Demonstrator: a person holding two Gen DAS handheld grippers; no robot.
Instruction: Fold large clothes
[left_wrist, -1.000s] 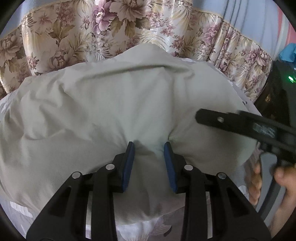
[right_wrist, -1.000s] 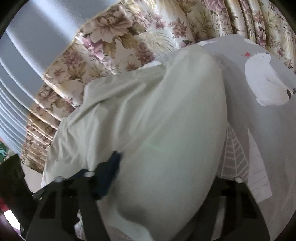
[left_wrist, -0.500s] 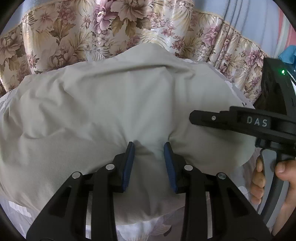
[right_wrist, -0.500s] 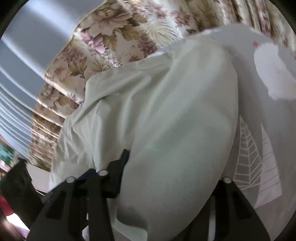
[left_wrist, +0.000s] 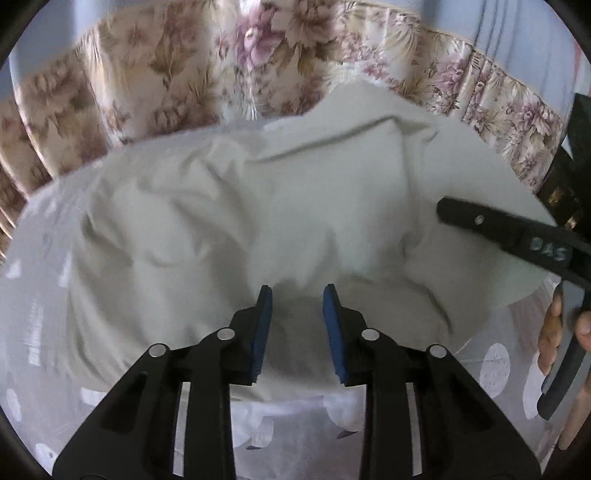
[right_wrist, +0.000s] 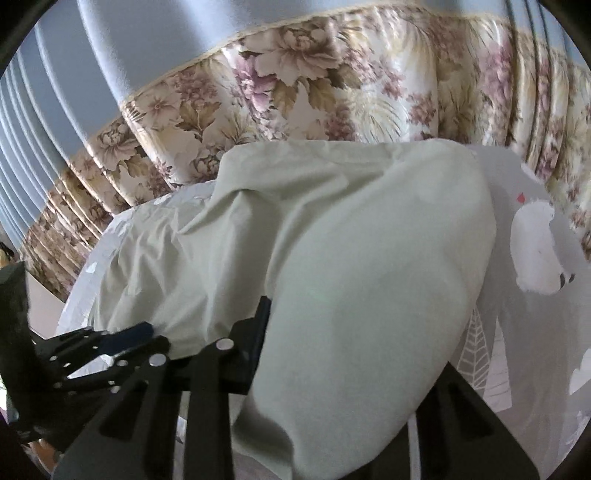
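A large pale grey-green garment (left_wrist: 295, 214) lies bunched on the bed; it also fills the right wrist view (right_wrist: 351, 266). My left gripper (left_wrist: 297, 295) has its blue pads apart with a fold of the garment's near edge between them. My right gripper (right_wrist: 343, 314) has cloth draped over it; only its left finger (right_wrist: 258, 325) shows and the right finger is hidden under the fabric. The right gripper's finger (left_wrist: 498, 225) also shows in the left wrist view, lying over the garment's right side.
The bed has a grey sheet with white prints (right_wrist: 535, 251). A floral curtain (left_wrist: 221, 74) hangs behind the bed, with a blue wall (right_wrist: 110, 55) above. A hand (left_wrist: 554, 332) holds the right gripper at the right edge.
The garment has been carried away from the cameras and now lies more rumpled on the bed. More printed sheet shows in front of my left gripper. The right gripper has levelled out.
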